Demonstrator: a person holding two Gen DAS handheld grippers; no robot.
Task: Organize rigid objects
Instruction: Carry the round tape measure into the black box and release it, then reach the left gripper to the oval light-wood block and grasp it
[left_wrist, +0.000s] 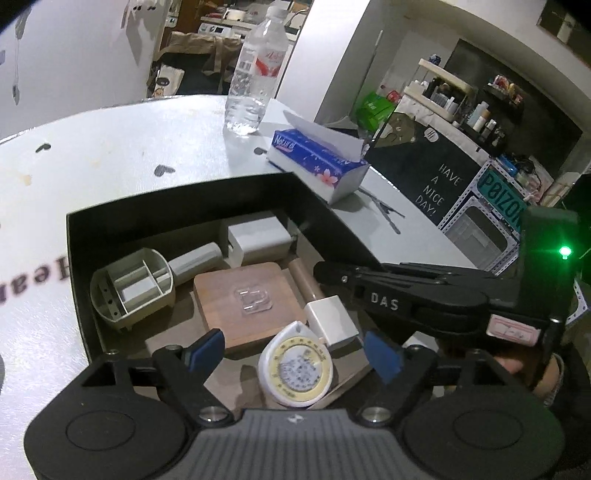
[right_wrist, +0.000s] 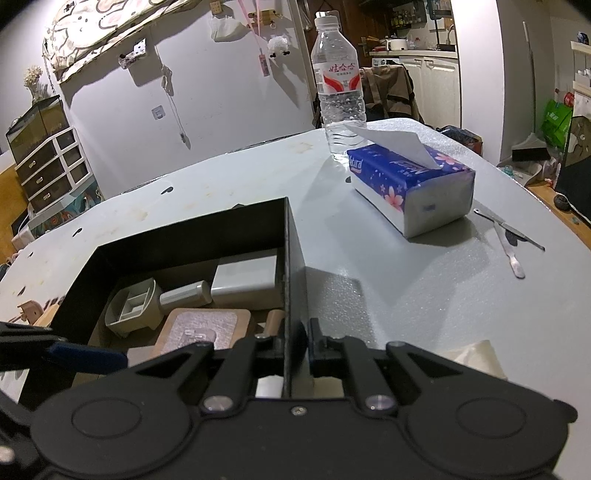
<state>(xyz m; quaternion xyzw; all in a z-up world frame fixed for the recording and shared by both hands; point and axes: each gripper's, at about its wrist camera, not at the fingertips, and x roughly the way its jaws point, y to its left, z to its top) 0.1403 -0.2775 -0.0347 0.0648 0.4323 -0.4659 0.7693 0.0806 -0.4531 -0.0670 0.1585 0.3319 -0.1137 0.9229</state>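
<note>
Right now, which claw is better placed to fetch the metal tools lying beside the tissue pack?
Left, probably. The left claw is open over the black box, clear of the tape measure. The right claw is shut on the box wall, steadying it.

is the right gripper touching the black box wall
Touching. The right wrist view shows the right gripper closed with its fingers on either side of the black box wall, pinching it.

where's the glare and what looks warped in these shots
Left wrist view: a green LED flare on the right gripper, sheen on the white table, whose edge curves from the fisheye. Right wrist view: glare beside the water bottle; the black box casts a hard shadow.
</note>
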